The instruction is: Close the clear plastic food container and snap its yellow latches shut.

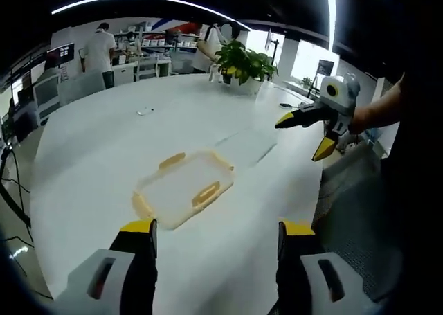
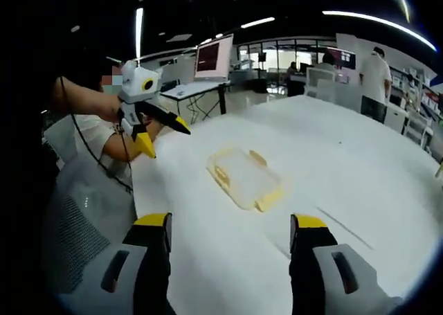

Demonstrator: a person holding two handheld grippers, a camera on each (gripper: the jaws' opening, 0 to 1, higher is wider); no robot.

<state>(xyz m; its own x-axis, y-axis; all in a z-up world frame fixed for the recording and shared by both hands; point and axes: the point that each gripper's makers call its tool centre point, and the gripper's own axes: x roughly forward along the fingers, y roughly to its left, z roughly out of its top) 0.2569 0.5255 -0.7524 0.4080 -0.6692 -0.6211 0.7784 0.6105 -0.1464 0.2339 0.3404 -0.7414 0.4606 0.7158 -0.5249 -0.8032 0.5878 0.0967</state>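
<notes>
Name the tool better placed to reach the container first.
Probably left. Both tools hang open above the table, but the container sits nearer the left tool than the right tool.

An open-plan lab or office: a white table [image 1: 104, 156], monitors [image 2: 214, 56], workbenches [image 1: 149, 64], a potted plant [image 1: 243, 64].

A wide white desk [image 1: 104, 156] fills an open office. A leafy potted plant [image 1: 243, 64] stands at its far edge. Beyond are shelves, monitors [image 2: 214, 55], bright windows [image 1: 311, 59] and curved ceiling light strips [image 1: 138, 0]. People stand at distant counters.
</notes>
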